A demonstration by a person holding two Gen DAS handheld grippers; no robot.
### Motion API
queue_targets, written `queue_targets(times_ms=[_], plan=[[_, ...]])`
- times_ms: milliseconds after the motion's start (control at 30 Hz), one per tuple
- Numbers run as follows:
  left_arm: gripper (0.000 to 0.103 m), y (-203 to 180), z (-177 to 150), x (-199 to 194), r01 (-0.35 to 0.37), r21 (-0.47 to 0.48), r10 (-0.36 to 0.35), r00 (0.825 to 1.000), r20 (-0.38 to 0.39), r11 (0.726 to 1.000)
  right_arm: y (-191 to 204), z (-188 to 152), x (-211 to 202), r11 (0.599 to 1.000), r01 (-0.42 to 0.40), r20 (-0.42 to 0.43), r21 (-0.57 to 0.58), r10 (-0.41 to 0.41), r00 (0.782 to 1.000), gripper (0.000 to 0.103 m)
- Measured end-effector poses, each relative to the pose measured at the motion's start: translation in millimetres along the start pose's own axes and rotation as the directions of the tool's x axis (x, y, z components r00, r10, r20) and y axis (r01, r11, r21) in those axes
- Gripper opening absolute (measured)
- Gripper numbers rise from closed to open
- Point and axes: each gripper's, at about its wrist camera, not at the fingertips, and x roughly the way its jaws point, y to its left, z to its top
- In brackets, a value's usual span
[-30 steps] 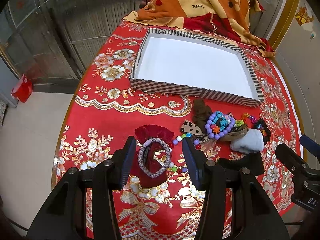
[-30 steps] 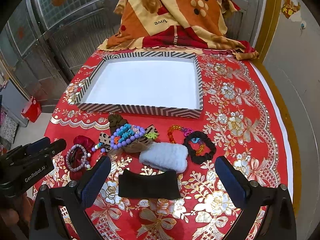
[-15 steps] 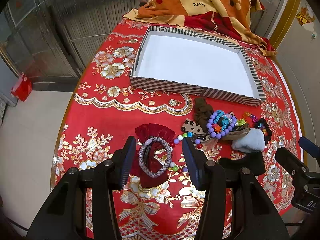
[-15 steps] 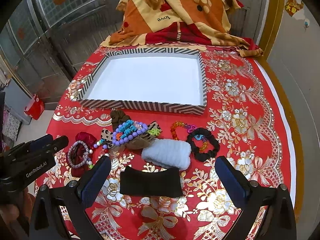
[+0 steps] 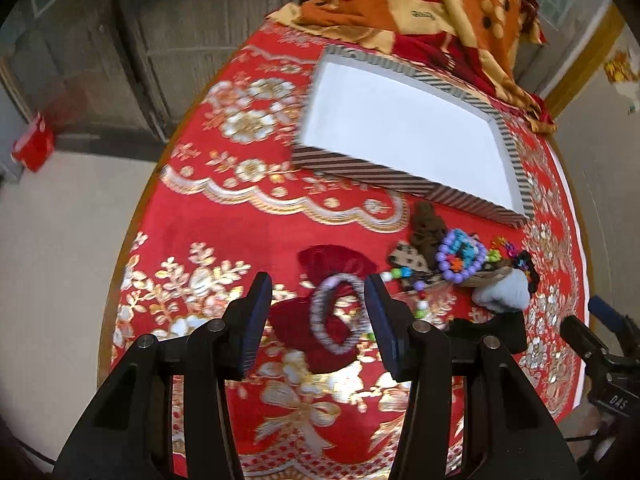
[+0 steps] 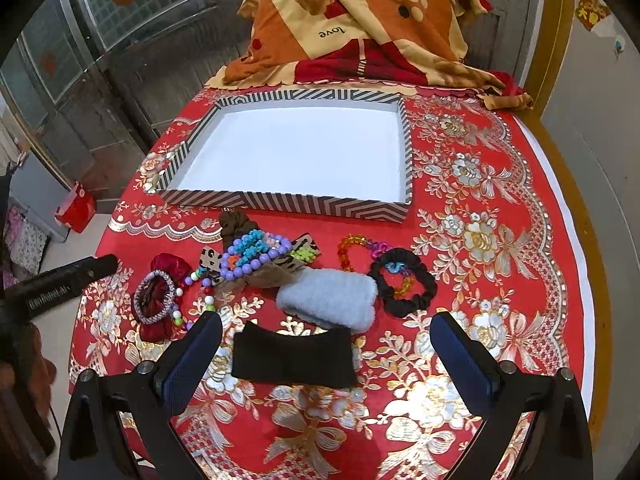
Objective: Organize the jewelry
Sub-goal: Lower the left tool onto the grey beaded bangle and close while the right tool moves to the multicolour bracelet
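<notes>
Left claw (image 5: 316, 312) jaws apart, gripping nothing, framing the silver beaded bracelet (image 5: 335, 314) that lies on the dark red scrunchie (image 5: 304, 320) near the left edge of the bench (image 5: 192, 232). Right claw (image 6: 326, 342) wide open over the black headband (image 6: 294, 358), not touching it. Striped tray (image 6: 280, 202) farther back, white inside; purple bead bracelet (image 6: 244, 268), pale blue fuzzy band (image 6: 328, 300) and black scrunchie (image 6: 404, 284) spread between tray and claws.
</notes>
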Motion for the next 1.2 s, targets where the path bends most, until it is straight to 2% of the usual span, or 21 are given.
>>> queue_targets(times_ms=[200, 333, 433, 700, 867, 1000, 1033, 1067, 1133, 1200], plan=[[0.047, 36, 0, 6, -0.010, -0.100, 0.006, 0.999, -0.036, 0.995, -12, -2, 0, 1.000, -0.018, 0.003, -0.008, 0.018, 1.000, 0.103], [0.047, 33, -5, 11, 0.016, -0.086, -0.022, 0.997, -0.071, 0.996, -15, 1, 2, 0.999, -0.047, 0.005, -0.006, 0.047, 0.999, 0.101], [0.047, 23, -9, 17, 0.032, -0.048, -0.037, 0.995, -0.097, 0.998, -11, 5, 3, 0.999, -0.039, 0.006, -0.036, 0.039, 0.999, 0.100], [0.047, -7, -11, 42, 0.016, 0.078, -0.004, 0.990, -0.141, 0.997, -1, 14, 12, 0.993, -0.086, -0.014, -0.083, 0.085, 0.996, 0.084], [0.047, -6, -12, 51, 0.027, 0.073, -0.015, 0.986, -0.166, 0.997, 3, 27, 15, 0.988, -0.093, -0.001, -0.123, 0.094, 0.996, 0.079], [0.047, -3, -12, 55, 0.038, 0.058, -0.028, 0.984, -0.175, 0.998, 2, 38, 22, 0.982, -0.147, -0.021, -0.123, 0.145, 0.989, 0.065], [0.042, -3, -12, 55, 0.043, 0.053, -0.033, 0.984, -0.174, 0.998, 3, 41, 25, 0.979, -0.160, -0.028, -0.128, 0.157, 0.987, 0.063], [0.032, -2, -12, 56, 0.047, 0.051, -0.037, 0.984, -0.172, 0.998, 6, 43, 29, 0.976, -0.169, -0.034, -0.137, 0.166, 0.986, 0.062], [0.020, -4, -12, 55, 0.045, 0.060, -0.035, 0.985, -0.169, 0.997, 13, 48, 39, 0.971, -0.177, -0.053, -0.160, 0.171, 0.984, 0.060], [0.014, -5, -13, 56, 0.048, 0.080, -0.034, 0.985, -0.168, 0.996, 18, 51, 48, 0.967, -0.193, -0.074, -0.168, 0.183, 0.980, 0.058]])
